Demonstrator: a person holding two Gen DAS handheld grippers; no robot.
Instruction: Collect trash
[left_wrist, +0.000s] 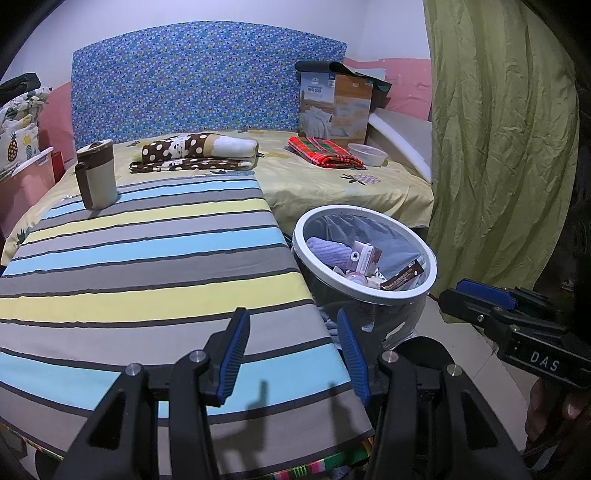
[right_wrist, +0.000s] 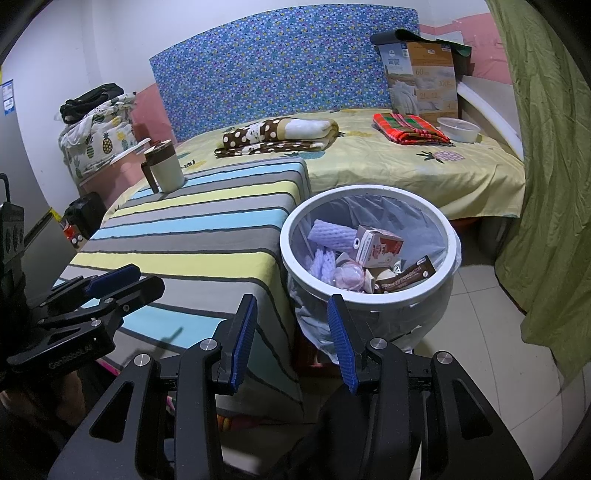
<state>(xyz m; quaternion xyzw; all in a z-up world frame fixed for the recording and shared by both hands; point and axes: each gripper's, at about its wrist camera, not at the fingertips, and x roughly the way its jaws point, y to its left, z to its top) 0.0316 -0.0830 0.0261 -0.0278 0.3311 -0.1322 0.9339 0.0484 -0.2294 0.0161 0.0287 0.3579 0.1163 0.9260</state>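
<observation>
A white-rimmed trash bin (left_wrist: 430, 266) (right_wrist: 284, 240) with a clear liner stands on the floor beside the striped table. Inside lie a pink milk carton (right_wrist: 378, 246), purple foam netting (right_wrist: 330, 233), a brown wrapper (right_wrist: 406, 276) and other scraps. My left gripper (left_wrist: 291, 339) is open and empty over the table's near right corner. My right gripper (right_wrist: 291, 325) is open and empty, just short of the bin's near rim. Each gripper shows in the other's view, the right one (left_wrist: 476, 295) and the left one (right_wrist: 122, 282).
A striped cloth covers the table (left_wrist: 147, 266) (right_wrist: 207, 221); a brown and cream lidded mug (left_wrist: 96, 173) (right_wrist: 164, 170) stands at its far left. Behind is a bed with folded cloths (right_wrist: 280, 134), a red plaid cloth (right_wrist: 410, 127), a plastic bowl (right_wrist: 460, 129) and a quilt box (right_wrist: 421, 81). A green curtain (right_wrist: 546, 147) hangs at right.
</observation>
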